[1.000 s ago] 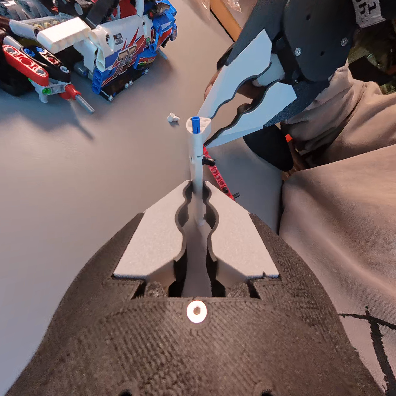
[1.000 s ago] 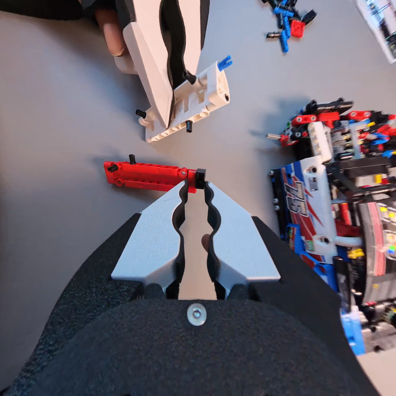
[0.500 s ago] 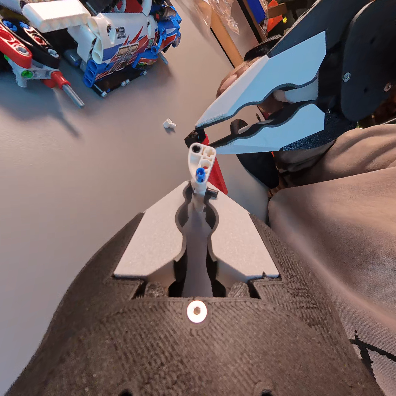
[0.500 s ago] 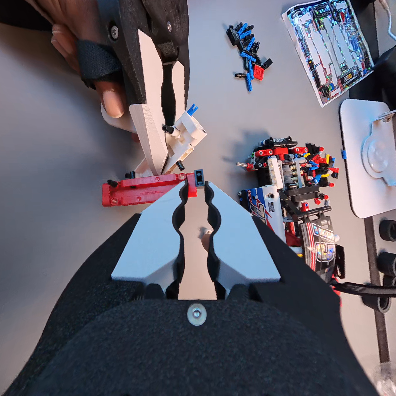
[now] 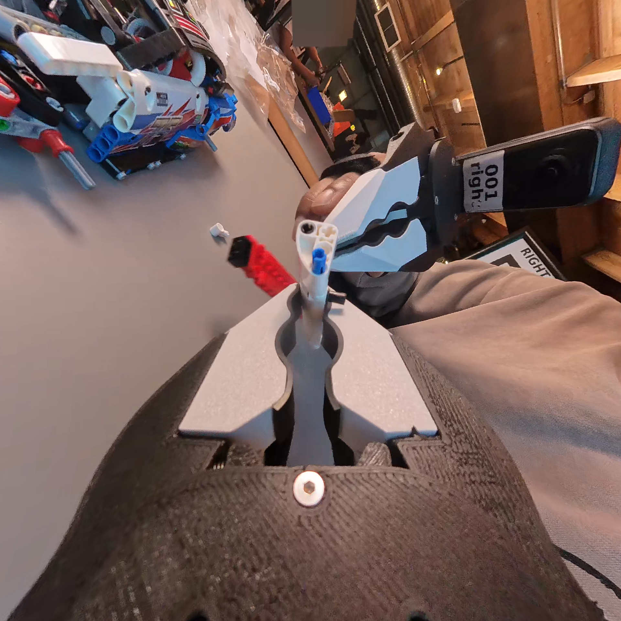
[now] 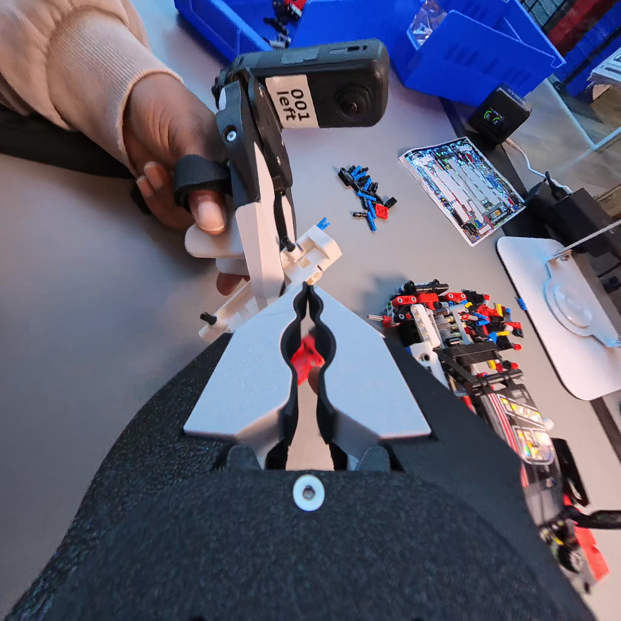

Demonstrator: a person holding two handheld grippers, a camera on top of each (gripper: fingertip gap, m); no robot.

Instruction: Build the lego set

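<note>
My left gripper (image 5: 311, 295) is shut on a white lego panel (image 5: 316, 242) with a blue pin (image 5: 318, 260) and black pins, and holds it above the grey table. The panel also shows in the right wrist view (image 6: 316, 248), in the left gripper (image 6: 277, 285). My right gripper (image 6: 307, 290) has its jaws closed, with the tips right against the panel's end. I cannot tell whether they pinch it. It also shows in the left wrist view (image 5: 336, 247). A red beam (image 5: 265, 265) with a black end lies on the table below, seen through my right jaws (image 6: 304, 356).
The half-built lego car (image 6: 470, 353) stands to the right, and it shows at top left in the left wrist view (image 5: 151, 111). A pile of small pins (image 6: 366, 195), a sticker sheet (image 6: 463, 191), blue bins (image 6: 420, 40) and a white pad (image 6: 554, 302) lie beyond. A tiny white part (image 5: 218, 231) lies near the beam. Both grippers' tips are close together, under 4 cm apart.
My right gripper has left the red beam's end, risen to the white panel's end and closed its jaws. Both grippers have tilted up. The left still holds the panel.
</note>
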